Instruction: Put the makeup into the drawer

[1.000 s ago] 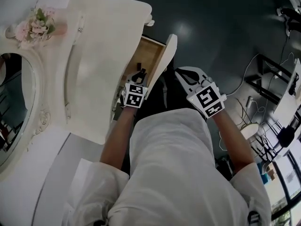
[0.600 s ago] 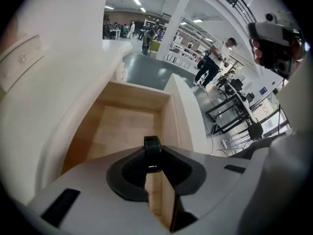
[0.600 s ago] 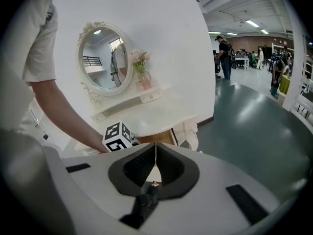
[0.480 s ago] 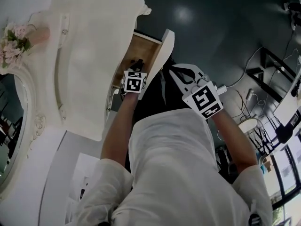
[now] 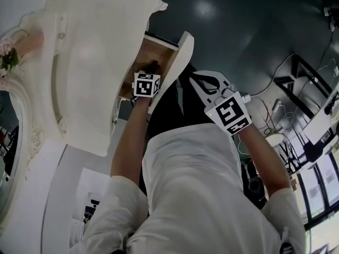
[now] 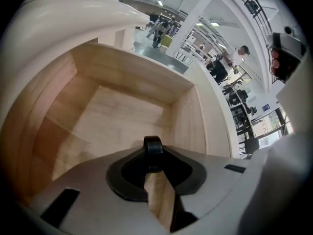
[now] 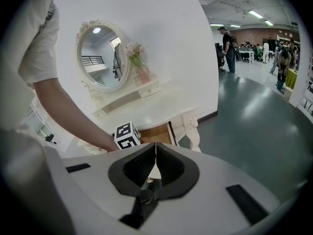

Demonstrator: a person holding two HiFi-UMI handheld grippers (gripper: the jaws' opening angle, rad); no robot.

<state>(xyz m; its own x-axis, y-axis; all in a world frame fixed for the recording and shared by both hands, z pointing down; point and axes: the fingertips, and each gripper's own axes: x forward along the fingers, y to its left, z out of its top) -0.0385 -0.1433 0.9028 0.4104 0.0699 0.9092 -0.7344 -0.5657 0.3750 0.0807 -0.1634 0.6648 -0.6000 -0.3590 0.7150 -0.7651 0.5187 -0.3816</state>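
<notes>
The makeup [image 6: 152, 145], a small black piece with a rounded end, is pinched at the very tips of the left tool [image 6: 153, 155]. The jaws close on it from both sides, with a narrow wedge of wood showing between them further back. It hangs inside the open drawer [image 6: 132, 75], above the pale wooden floor and nearer the front than the back wall. Whether it touches the floor cannot be told.

In the head view the left tool points steeply down into the drawer, which is pulled out from the white desk [image 5: 90, 67]. The right tool [image 7: 155, 153] is held off to the side of the drawer front, over the dark floor [image 5: 238, 25], its jaws pressed together with nothing between them. Its own view looks back at the desk with its oval mirror [image 7: 100, 55] and pink flowers [image 7: 134, 50].
</notes>
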